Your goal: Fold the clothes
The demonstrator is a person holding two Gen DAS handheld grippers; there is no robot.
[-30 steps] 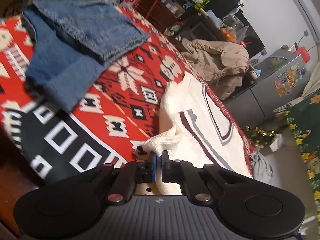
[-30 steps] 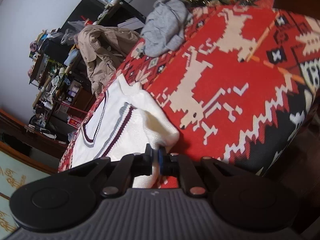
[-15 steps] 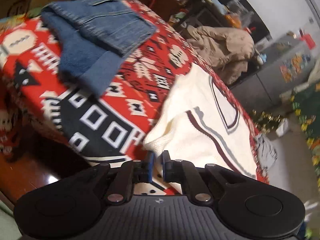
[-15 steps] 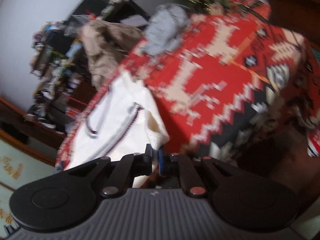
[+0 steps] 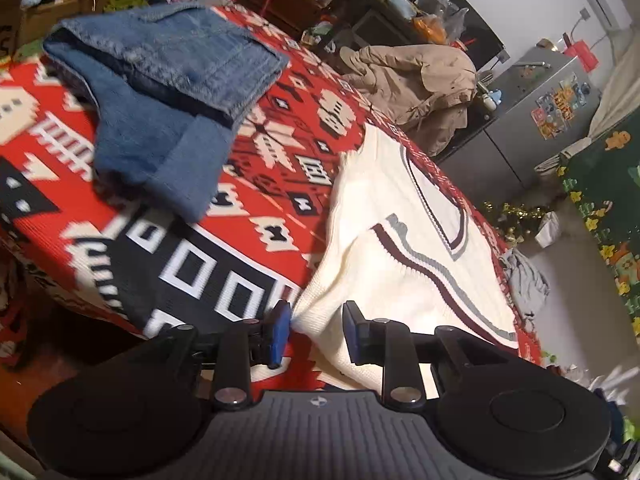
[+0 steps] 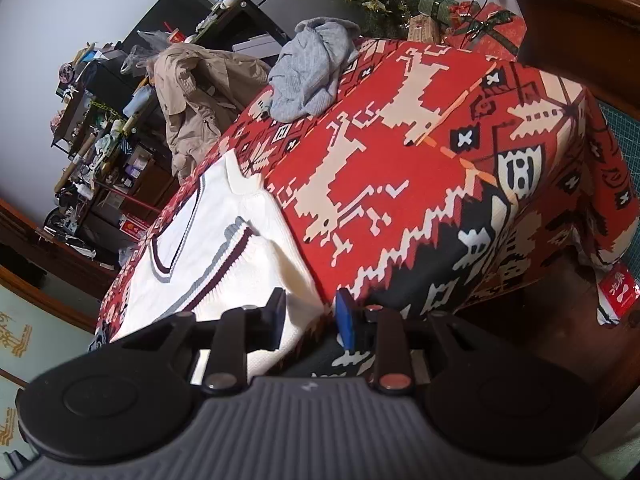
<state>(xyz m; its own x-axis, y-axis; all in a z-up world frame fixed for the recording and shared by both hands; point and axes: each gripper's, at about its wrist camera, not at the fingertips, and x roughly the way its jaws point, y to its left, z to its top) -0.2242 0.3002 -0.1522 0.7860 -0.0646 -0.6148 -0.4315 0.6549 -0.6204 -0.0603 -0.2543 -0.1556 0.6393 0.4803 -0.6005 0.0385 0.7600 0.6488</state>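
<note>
A cream knitted sweater [image 5: 392, 240] with maroon and grey stripes lies flat on the red patterned table cover [image 5: 280, 152], its near edge hanging over the table's front. It also shows in the right wrist view [image 6: 224, 248]. My left gripper [image 5: 316, 330] is open, its blue pads on either side of the sweater's near left corner. My right gripper [image 6: 310, 318] is open at the sweater's near right corner, not gripping it.
Folded blue jeans [image 5: 168, 92] lie at the table's far left. A grey garment [image 6: 312, 68] is bunched at the far right corner. A beige jacket [image 5: 416, 80] hangs behind the table. Shelves, a fridge and wrapped gifts [image 6: 476, 28] surround it.
Both grippers were shut on the sweater's near corners and pulled it toward the table's front edge. Both have now opened and let the corners go.
</note>
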